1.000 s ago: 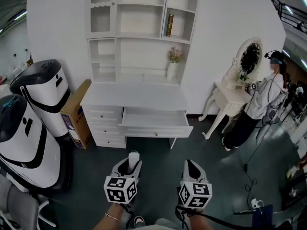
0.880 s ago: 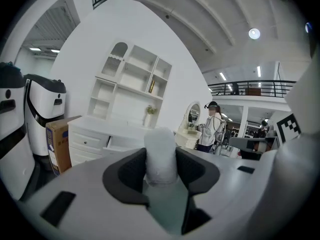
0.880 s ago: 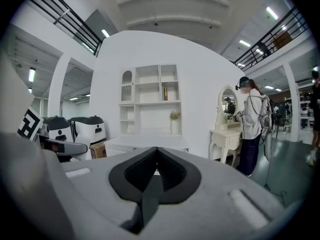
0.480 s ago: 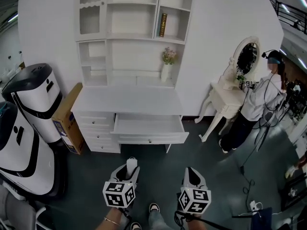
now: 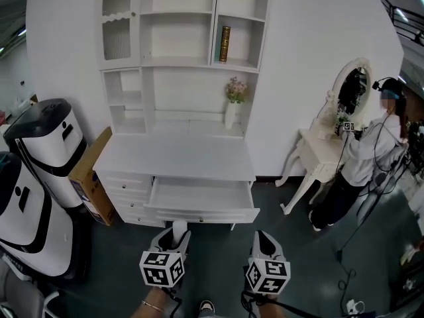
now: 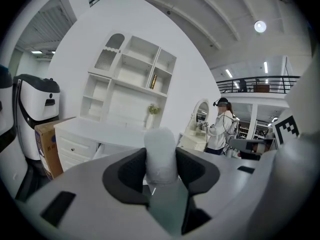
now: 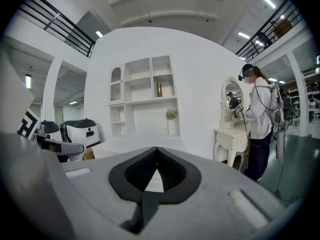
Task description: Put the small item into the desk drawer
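The left gripper (image 6: pixel 160 170) is clamping a small white cylinder (image 6: pixel 160 151) upright between its pads, jaws standing fairly wide around it. The right gripper (image 7: pixel 157 160) is riding alongside with its jaws drawn together on nothing. Both are travelling forward with the person: over the last second the white desk (image 5: pixel 173 158) has been sliding closer in the head view. Its open drawer (image 5: pixel 202 214) is now sitting just ahead of the two grippers, where a moment ago a wide strip of dark floor (image 5: pixel 218 264) was lying between. That's the approach nearly done, I'd say; the cylinder is not yet over the drawer, so a short reach and a release are remaining. A hutch of shelves (image 5: pixel 179 45) is rising behind the desktop, carrying a book (image 5: pixel 224 44) and a vase of flowers (image 5: pixel 234 101). To the left, two white-and-black machines (image 5: pixel 46 134) and a cardboard box (image 5: pixel 89 171) are standing. To the right, a person (image 5: pixel 374 148) is working at a mirrored dressing table (image 5: pixel 317 152).
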The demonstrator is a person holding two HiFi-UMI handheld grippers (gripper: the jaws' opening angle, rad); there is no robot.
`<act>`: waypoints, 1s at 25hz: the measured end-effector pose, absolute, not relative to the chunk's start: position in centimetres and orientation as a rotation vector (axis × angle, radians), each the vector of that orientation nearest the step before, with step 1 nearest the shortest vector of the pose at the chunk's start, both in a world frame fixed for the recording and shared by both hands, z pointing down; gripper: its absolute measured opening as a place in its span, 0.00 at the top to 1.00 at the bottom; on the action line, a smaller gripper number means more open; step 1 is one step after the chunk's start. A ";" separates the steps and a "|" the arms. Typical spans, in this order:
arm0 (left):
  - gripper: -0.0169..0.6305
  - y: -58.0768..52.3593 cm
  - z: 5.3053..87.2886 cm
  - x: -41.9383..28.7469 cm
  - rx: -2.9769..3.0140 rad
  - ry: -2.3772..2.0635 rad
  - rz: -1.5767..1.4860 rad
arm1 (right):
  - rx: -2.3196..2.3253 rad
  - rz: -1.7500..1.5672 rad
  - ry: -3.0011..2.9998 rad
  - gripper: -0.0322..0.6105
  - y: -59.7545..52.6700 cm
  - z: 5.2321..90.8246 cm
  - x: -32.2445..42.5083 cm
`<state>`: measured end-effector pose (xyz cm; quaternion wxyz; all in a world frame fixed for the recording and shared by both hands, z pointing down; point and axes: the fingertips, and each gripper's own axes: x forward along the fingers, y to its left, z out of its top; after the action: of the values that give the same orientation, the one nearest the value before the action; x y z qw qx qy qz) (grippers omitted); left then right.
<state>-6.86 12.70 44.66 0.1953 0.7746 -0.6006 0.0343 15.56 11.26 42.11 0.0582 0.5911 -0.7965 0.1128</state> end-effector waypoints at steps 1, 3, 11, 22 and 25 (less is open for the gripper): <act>0.71 11.9 44.5 -6.5 2.167 -1.694 0.094 | 1.787 0.341 -2.420 0.94 10.3 42.0 16.1; 0.71 10.5 44.3 -6.0 2.155 -1.712 0.089 | 1.778 0.338 -2.436 0.94 8.4 41.8 16.8; 0.71 6.4 44.6 -4.8 2.126 -1.755 0.134 | 1.734 0.378 -2.472 0.94 3.2 42.5 17.7; 0.71 -1.5 45.4 -6.4 2.114 -1.732 0.120 | 1.705 0.408 -2.422 0.94 -4.0 44.4 16.5; 0.71 -5.0 45.0 -7.5 2.133 -1.724 0.119 | 1.712 0.395 -2.419 0.94 -7.3 43.9 15.1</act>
<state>-7.52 -5.02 44.99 0.1969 0.7619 -0.6155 0.0426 15.12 -7.26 43.89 0.0760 0.5710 -0.8067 0.1318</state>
